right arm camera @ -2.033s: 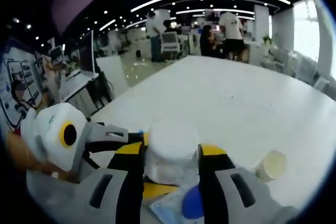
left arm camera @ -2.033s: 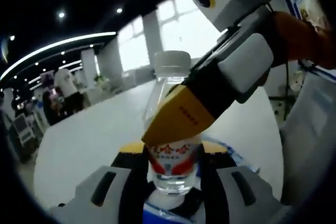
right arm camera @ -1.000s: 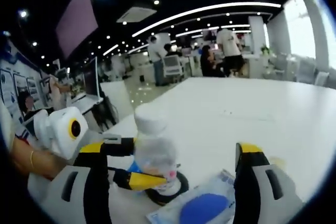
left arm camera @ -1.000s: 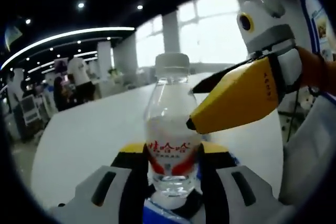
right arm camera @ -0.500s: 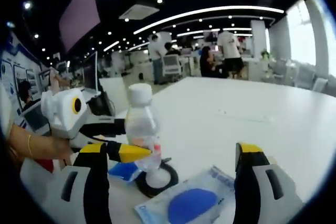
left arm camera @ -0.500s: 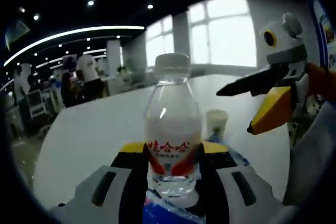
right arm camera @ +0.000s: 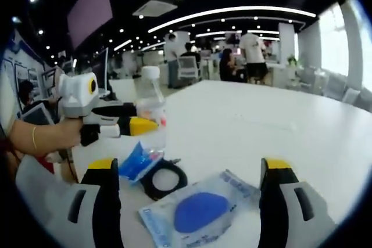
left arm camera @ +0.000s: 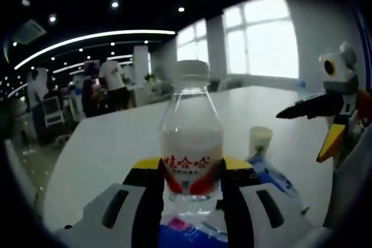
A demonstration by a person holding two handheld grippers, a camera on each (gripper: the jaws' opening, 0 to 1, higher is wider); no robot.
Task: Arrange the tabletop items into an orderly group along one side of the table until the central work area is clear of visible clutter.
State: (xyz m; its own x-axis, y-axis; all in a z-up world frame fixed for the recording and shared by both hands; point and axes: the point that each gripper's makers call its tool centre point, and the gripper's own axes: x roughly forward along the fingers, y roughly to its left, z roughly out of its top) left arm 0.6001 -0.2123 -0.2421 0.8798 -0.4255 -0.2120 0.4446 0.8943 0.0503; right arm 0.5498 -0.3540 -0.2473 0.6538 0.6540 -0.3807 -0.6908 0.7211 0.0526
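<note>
A small clear water bottle [left arm camera: 192, 143] with a white cap and a red-lettered label stands upright between the jaws of my left gripper [left arm camera: 192, 164], which is shut on its lower half. In the right gripper view the same bottle [right arm camera: 150, 98] hangs above the white table [right arm camera: 279, 126] at the left, held by the left gripper [right arm camera: 145, 118]. My right gripper [right arm camera: 189, 168] stands open, wide apart, with nothing between its jaws. It also appears at the right of the left gripper view, the right gripper [left arm camera: 300, 136] open and well clear of the bottle.
On the table near the right gripper lie a black ring [right arm camera: 163, 179], a small blue packet [right arm camera: 137, 162] and a clear pouch with a blue disc [right arm camera: 199, 211]. A paper cup [left arm camera: 260, 140] stands beyond a blue-printed pouch [left arm camera: 273, 177]. People and chairs are far behind.
The right gripper has opened off the bottle's cap and drawn back. The left gripper has carried the bottle up off the black ring and away to the side.
</note>
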